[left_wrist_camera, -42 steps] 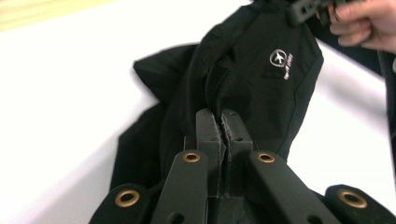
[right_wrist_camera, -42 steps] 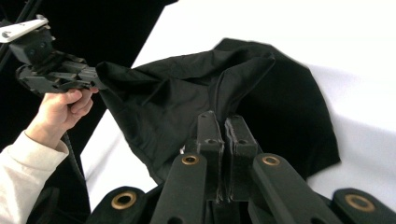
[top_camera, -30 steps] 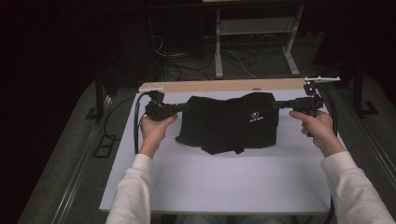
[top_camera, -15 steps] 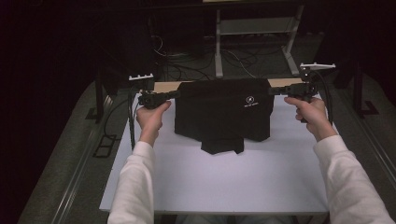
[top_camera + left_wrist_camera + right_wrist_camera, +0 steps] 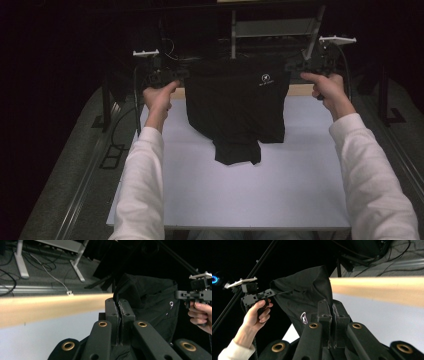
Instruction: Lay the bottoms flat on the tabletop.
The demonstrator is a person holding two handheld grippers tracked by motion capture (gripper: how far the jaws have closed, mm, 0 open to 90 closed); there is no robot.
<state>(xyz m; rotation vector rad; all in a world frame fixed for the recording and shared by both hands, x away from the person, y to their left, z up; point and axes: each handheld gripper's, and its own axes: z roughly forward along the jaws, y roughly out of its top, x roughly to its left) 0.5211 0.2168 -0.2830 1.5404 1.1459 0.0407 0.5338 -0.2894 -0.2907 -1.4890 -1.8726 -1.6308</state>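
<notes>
Blending into the dark backdrop, the black garment [image 5: 236, 107] hangs pinched by left tongs [image 5: 181, 75] and right tongs [image 5: 292, 67].

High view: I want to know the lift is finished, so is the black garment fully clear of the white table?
No: the black garment's lower end rests on the white table.

Dark room, grey carpet floor [image 5: 75, 165], white metal frame [image 5: 270, 27] behind table
</notes>
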